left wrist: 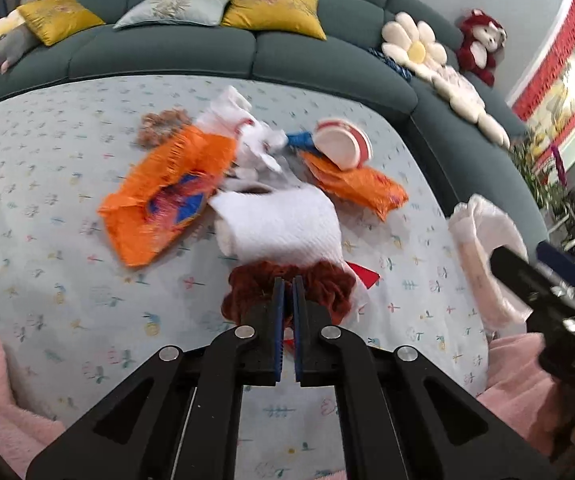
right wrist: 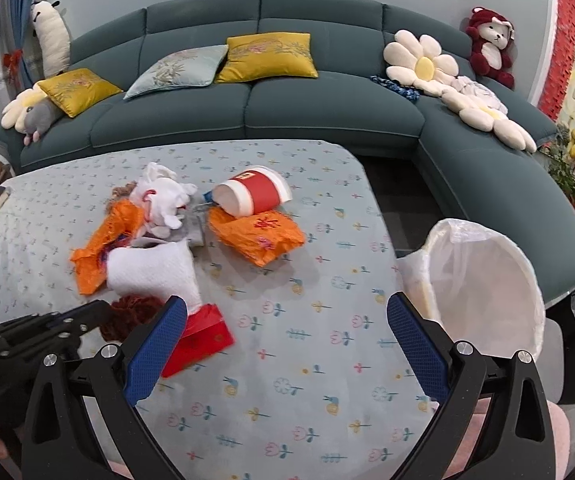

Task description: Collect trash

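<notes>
Matt printed cloth (right wrist: 307, 360) is covering the table; crinkly glossy orange wrappers (right wrist: 259, 236) and embossed paper towel (left wrist: 283, 224) are lying there.

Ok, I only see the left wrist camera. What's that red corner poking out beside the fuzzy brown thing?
Observer: A flat red paper packet, lying beside the rust-brown fluffy tuft that your left tongs pinch.
Operator: Are the other tongs open?
Observer: Yes, the right tongs are wide open with nothing between them.
Operator: Is the bin full?
Observer: The white bag-lined bin shows nothing inside, as far as its mouth is visible.
</notes>
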The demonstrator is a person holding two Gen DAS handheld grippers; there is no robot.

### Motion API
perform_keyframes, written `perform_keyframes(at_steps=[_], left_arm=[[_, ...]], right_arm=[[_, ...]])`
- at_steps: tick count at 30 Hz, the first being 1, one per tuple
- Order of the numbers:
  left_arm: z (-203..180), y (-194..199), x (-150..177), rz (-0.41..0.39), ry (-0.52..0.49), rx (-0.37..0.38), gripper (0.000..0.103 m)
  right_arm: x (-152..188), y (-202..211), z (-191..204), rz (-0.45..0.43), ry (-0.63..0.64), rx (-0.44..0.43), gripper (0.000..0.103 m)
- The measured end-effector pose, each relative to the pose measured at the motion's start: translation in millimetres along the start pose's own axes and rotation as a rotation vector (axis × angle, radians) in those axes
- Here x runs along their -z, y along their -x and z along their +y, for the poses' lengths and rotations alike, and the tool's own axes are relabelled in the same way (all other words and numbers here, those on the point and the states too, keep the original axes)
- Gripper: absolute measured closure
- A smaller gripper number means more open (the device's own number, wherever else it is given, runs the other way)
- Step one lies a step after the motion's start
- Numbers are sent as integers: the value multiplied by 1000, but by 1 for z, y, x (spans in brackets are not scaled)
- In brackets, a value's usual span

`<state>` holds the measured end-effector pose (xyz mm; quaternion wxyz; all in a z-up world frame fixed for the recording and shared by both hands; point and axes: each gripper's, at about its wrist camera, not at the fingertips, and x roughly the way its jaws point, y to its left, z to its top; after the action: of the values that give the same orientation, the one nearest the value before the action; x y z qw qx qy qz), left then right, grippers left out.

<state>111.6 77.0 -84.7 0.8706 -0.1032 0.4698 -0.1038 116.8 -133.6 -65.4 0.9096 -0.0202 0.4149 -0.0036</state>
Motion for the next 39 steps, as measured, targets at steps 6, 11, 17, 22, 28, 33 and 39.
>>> perform_keyframes(at_steps=[6,11,17,22,28,33,39], left_arm=[[18,17,-12,-67,59,-32,100],[29,19,-22,-103,76,-85,100],[44,19,-33,-125,125,-100,100],[53,14,-37,-120,153,-100,100],[56,7,-37,-102,164,-103,100],[54,11,-35,-108,162,-93,100],[42,22,-31,-127,146,-91,100]], right_arm=[[-6,-11,21,17,10,-58,8],[-13,-35,46,54,26,-123,13],[-15,-73,75,112,46,-174,15],[-9,-103,87,177,39,-215,28],[-1,-118,90,229,26,-252,81],[-3,-101,77,208,14,-280,103],[-17,-69,51,139,-12,-297,103]])
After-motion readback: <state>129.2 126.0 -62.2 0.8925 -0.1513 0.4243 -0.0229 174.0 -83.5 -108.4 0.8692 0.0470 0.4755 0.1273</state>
